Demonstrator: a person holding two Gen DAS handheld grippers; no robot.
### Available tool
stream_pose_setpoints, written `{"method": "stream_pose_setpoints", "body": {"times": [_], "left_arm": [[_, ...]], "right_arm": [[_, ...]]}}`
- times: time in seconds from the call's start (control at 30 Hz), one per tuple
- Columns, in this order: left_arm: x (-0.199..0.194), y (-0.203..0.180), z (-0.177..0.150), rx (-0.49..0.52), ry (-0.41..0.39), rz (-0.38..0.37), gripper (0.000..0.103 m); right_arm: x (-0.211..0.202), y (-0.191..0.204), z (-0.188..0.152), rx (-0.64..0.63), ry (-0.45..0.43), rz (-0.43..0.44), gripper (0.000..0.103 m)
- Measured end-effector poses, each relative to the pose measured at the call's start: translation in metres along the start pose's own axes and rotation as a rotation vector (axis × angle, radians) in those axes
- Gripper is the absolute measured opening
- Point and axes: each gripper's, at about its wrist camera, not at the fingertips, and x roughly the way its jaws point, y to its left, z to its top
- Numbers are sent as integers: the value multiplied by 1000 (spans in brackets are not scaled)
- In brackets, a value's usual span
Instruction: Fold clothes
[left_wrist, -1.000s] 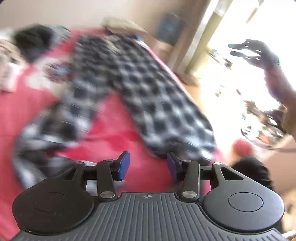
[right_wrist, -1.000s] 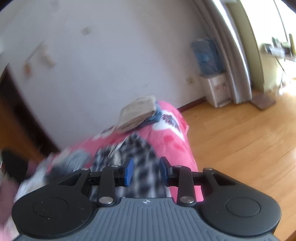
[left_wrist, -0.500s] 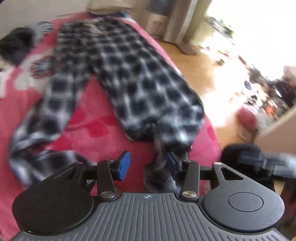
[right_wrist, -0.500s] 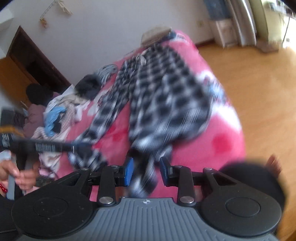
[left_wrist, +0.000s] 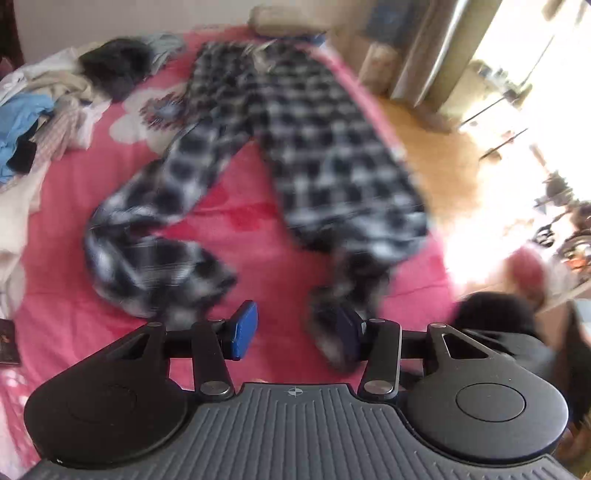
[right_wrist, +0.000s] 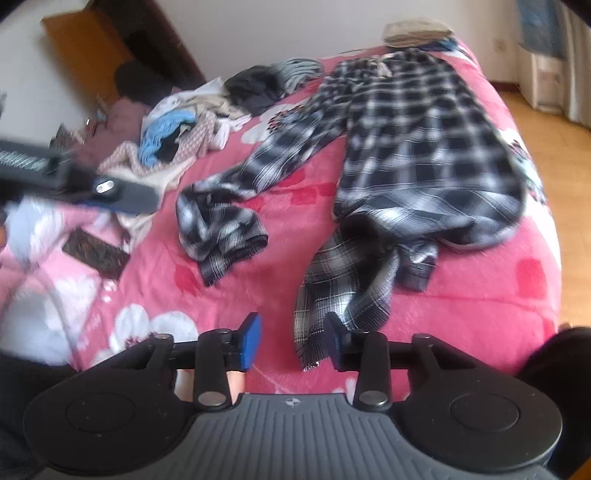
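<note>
Left wrist view: your left gripper (left_wrist: 295, 330) is opening, empty; the plaid shirt (left_wrist: 321, 147) lies spread on the pink blanket (left_wrist: 258, 266) at 12 o'clock. Right wrist view: your right gripper (right_wrist: 291, 341) is opening, its pads clear of the shirt's sleeve (right_wrist: 340, 291) lying between them.

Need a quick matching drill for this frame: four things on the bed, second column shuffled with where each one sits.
Things:
1. plaid shirt
2. heap of mixed clothes
3. dark flat rectangular item
4. folded beige stack

Places:
A. far end of the bed, by the wall
B. spread across the middle of the pink blanket
C. near left part of the bed, lying flat
D. far left side of the bed

Pairs: 1-B, 2-D, 3-C, 4-A
</note>
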Motion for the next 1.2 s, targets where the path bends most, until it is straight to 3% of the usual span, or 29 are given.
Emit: {"method": "stream_pose_setpoints", "body": {"times": [0.03, 0.13, 0.33, 0.43, 0.47, 0.53, 0.6, 0.87, 1.03, 1.2], "left_arm": [[15, 12, 6, -49, 36, 20, 47], [46, 40, 16, -149, 93, -19, 47], [83, 43, 7, -131, 114, -135, 47], [91, 41, -4, -112, 120, -189, 47], [92, 42, -6, -108, 120, -206, 47], [94, 46, -11, -107, 118, -238, 47], [94, 51, -14, -106, 110, -261, 47], [108, 35, -17, 35, 102, -340, 48], [122, -1, -14, 174, 117, -375, 48], [136, -26, -9, 193, 146, -426, 48]], "right_arm": [[8, 3, -5, -20, 14, 4, 49], [29, 15, -20, -89, 50, 6, 51], [46, 35, -37, -324, -30, -41, 51], [65, 37, -40, -424, -4, -107, 51], [73, 36, -41, -441, 17, -117, 46], [82, 30, -42, -453, 36, -128, 20], [77, 13, -35, -359, 24, -94, 4], [-4, -96, -3, 281, -152, 119, 3], [-51, -166, -14, 589, -303, 132, 3], [-87, -212, -47, 862, -384, 153, 3]]}}
